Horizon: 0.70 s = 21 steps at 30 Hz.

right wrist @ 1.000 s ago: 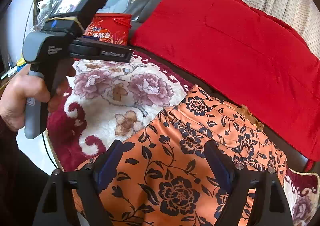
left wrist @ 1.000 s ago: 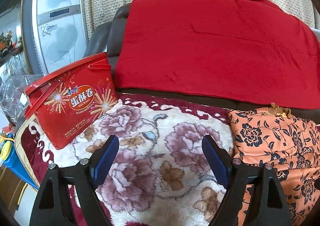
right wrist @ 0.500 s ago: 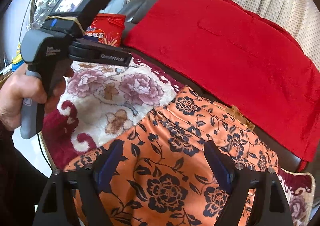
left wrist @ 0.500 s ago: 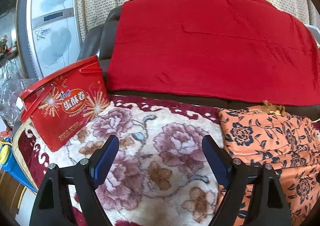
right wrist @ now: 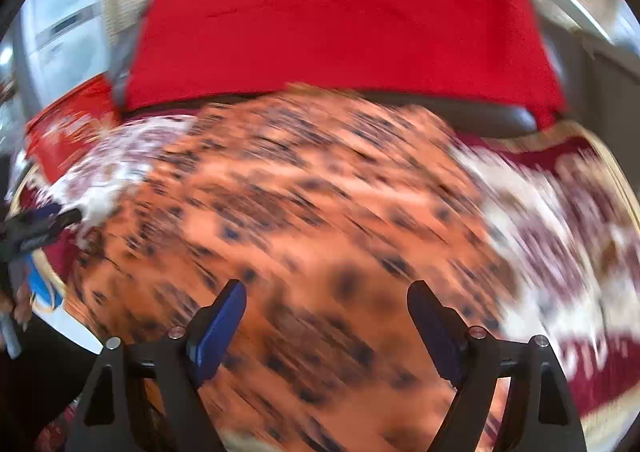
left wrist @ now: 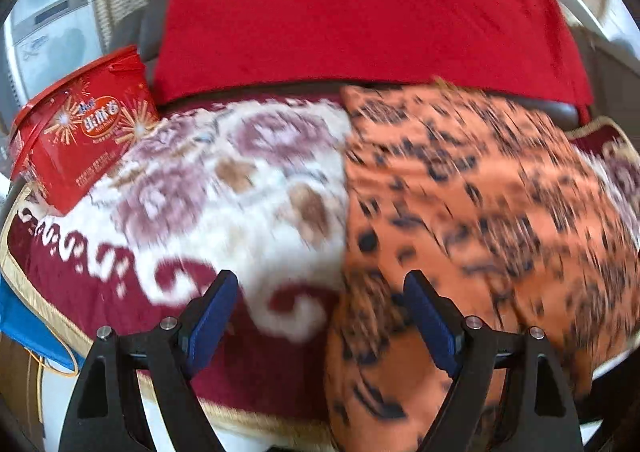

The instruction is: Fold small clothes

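Note:
An orange garment with a black flower print (left wrist: 472, 204) lies spread on the floral blanket (left wrist: 224, 188) on the sofa seat, blurred by motion. It also fills the middle of the right wrist view (right wrist: 304, 212). My left gripper (left wrist: 320, 316) is open and empty, above the garment's near left edge where it meets the blanket. My right gripper (right wrist: 326, 326) is open and empty, above the garment's near part. The left gripper shows at the left edge of the right wrist view (right wrist: 36, 226).
A red cloth (left wrist: 360, 12) covers the sofa back. A red snack tub (left wrist: 84, 128) stands at the seat's left end. A blue object (left wrist: 24, 324) sits below the blanket's left edge. A refrigerator (left wrist: 48, 32) stands behind.
Both grippers have swung quickly to the right and tilted down toward the seat; both views are now blurred. The garment fills more of each view. Both grippers stay open.

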Available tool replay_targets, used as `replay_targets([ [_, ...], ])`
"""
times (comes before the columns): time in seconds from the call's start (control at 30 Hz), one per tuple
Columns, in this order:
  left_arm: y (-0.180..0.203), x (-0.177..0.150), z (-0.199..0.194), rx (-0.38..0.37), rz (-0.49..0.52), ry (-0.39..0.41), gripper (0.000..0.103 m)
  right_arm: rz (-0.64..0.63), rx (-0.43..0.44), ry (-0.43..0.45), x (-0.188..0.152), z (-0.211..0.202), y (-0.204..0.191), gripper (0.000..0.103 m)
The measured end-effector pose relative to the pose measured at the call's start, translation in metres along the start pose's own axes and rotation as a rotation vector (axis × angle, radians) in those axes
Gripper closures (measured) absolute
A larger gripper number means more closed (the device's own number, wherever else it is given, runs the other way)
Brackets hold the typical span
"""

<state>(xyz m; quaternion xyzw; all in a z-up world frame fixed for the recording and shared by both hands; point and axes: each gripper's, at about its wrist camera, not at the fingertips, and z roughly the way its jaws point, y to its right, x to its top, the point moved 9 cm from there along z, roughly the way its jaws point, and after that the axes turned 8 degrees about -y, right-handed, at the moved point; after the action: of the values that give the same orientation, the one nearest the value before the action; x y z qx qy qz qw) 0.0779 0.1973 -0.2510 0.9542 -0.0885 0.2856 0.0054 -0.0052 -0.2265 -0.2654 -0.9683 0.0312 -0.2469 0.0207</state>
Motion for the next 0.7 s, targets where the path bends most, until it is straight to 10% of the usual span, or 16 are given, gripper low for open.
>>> replay_targets([
  [0.23, 0.013, -0.04, -0.012, -0.046, 0.046, -0.039, 0.018, 0.249, -0.014, -0.085, -0.076, -0.02, 0.096, 0.018],
  [0.4, 0.005, -0.06, -0.008, -0.137, -0.023, -0.108, 0.048, 0.361, 0.08, -0.122, -0.104, -0.019, 0.116, 0.018],
  [0.57, -0.001, -0.071, 0.002, -0.215, -0.111, -0.186, 0.045, 0.452, 0.141, -0.117, -0.109, -0.008, 0.123, 0.021],
  [0.7, -0.002, -0.08, 0.016, -0.257, -0.185, -0.248, 0.033, 0.45, 0.168, -0.177, -0.107, 0.011, 0.113, 0.056],
])
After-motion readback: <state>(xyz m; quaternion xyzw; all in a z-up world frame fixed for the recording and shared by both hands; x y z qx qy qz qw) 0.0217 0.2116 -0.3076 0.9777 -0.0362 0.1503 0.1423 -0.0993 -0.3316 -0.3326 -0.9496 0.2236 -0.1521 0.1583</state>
